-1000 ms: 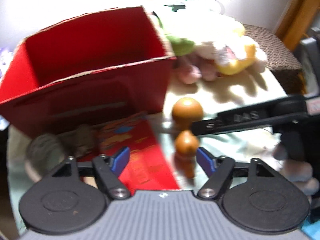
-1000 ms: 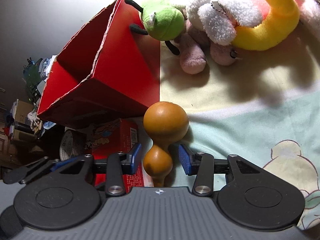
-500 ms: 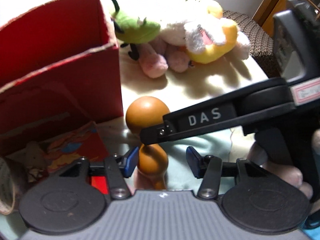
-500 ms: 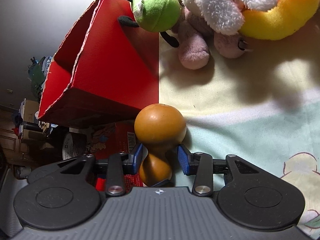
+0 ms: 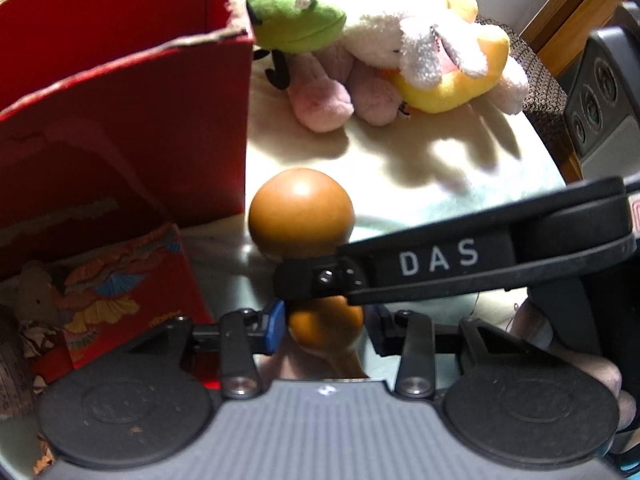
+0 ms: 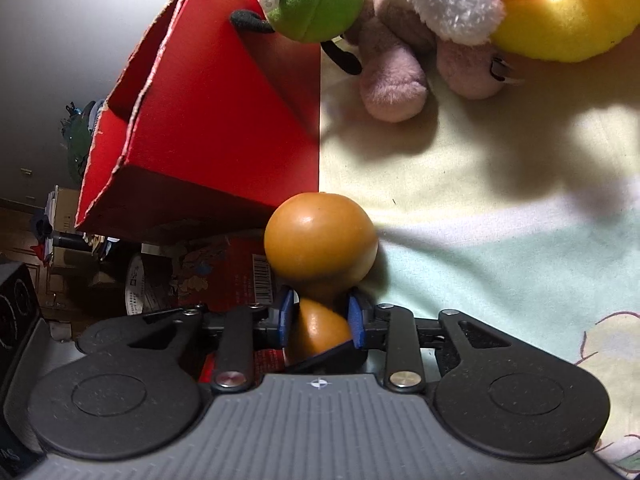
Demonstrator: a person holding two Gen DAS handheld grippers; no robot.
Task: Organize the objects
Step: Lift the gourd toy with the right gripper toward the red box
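A pale cream-and-mint printed cloth is lit by sunlight; plush toys are piled at 12 o'clock, beside a red cardboard box. The smooth orange-brown wooden gourd is clamped at its neck by the right gripper; the left gripper is spread narrowly around its lower bulb.

Gourd: its waist is hidden behind the right gripper's black finger in the left wrist view; its stem end is lost behind the left gripper body. Beside the gourd, the red box is cut off by the picture's top and left edges. The printed packet near it is blurred, text unreadable.
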